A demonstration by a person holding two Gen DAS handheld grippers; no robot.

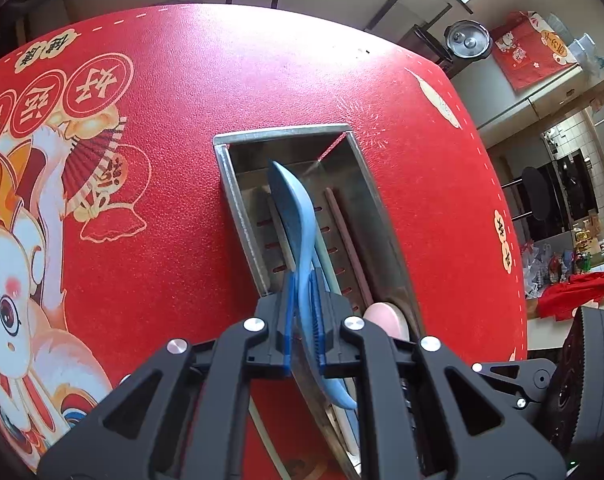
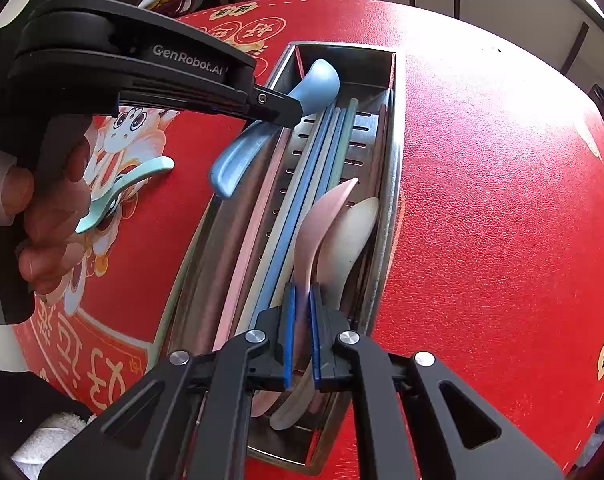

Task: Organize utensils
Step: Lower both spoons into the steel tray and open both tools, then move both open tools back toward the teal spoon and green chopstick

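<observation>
**2 spoons over the tray, 1 left on the cloth**

Red printed tablecloth covers the round table (image 2: 502, 200), and everything here is placed against the long steel utensil tray (image 2: 388, 184) lying on it.

Nearest the right wrist camera, the right gripper (image 2: 301, 336) is pinching the handle of a pink spoon (image 2: 322, 216), blue pads pressed on either side of it. That spoon hangs inside the tray's near half, its bowl just beside a cream spoon (image 2: 354, 240) already lying against the tray's right wall. Along the tray floor run several chopsticks (image 2: 302, 184), blue, pale green and pink.

Further along, at the tray's left wall, the left gripper (image 1: 302, 312) is clamped on the handle of a blue spoon (image 1: 294, 204). Its bowl reaches over the tray's far end while its handle tip juts out past the left wall. A person's hand (image 2: 50, 216) grips the tool's handle. Left of the tray, on the cloth, lies a mint spoon (image 2: 122, 192), not yet collected.

Judging the risks: the blue spoon straddles the wall, so letting go now could tip it out onto the cloth. The pink spoon, dropped steeply, may bounce off the cream one or wedge crosswise over the chopsticks. Both tools work the same narrow tray, so a collision is possible.
</observation>
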